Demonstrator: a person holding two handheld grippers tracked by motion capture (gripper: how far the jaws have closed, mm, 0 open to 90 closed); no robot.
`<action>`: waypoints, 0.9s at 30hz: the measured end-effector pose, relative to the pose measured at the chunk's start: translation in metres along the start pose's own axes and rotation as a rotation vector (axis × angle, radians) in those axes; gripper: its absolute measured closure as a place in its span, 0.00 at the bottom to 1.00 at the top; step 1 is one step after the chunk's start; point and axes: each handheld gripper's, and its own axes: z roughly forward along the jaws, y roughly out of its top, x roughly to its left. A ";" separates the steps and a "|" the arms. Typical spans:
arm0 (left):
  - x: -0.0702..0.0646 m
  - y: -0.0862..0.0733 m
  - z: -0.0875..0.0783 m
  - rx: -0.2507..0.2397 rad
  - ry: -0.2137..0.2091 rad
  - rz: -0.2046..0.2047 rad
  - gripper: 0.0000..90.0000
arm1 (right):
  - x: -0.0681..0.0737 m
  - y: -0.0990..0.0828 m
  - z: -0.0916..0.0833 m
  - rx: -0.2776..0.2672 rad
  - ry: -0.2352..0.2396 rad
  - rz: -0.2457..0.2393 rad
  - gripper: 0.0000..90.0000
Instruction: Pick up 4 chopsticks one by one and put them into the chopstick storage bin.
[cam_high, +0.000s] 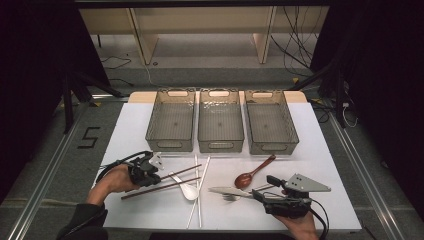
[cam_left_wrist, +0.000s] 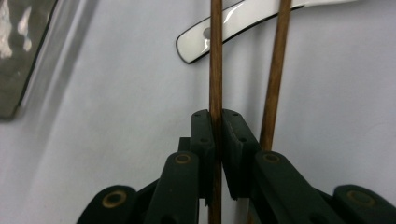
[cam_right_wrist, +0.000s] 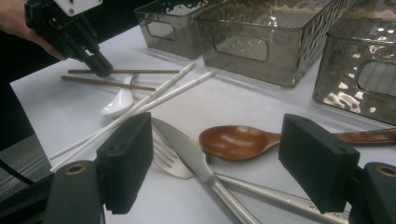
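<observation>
My left gripper (cam_high: 158, 176) is shut on one of two brown chopsticks (cam_left_wrist: 215, 70) at the table's left front; the jaws pinch it near one end (cam_left_wrist: 215, 119). The second brown chopstick (cam_left_wrist: 275, 70) lies alongside, over a white ceramic spoon (cam_high: 188, 190). My right gripper (cam_high: 265, 188) hovers wide open at the right front, with nothing between its fingers (cam_right_wrist: 126, 163). Just ahead of its jaws lie a steel knife (cam_right_wrist: 187, 149), a fork (cam_right_wrist: 166, 161) and a brown wooden spoon (cam_right_wrist: 233, 140). The left gripper (cam_right_wrist: 100, 67) also shows in the right gripper view.
Three clear grey bins (cam_high: 170, 121) (cam_high: 220, 121) (cam_high: 271, 121) stand in a row at the back of the white table (cam_high: 320, 150). A pair of white chopsticks (cam_high: 199, 195) lies between the two groups of cutlery. The floor drops away around the table's edges.
</observation>
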 end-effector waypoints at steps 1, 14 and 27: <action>0.000 0.000 -0.001 -0.012 0.006 -0.002 0.93 | 0.000 0.000 0.000 0.000 0.000 0.000 0.30; -0.004 0.007 -0.030 -0.083 0.049 0.024 0.93 | 0.000 0.000 0.000 -0.001 0.000 0.000 0.30; 0.006 0.026 -0.050 -0.231 0.070 -0.163 0.93 | 0.000 0.001 -0.001 -0.007 0.000 0.000 0.30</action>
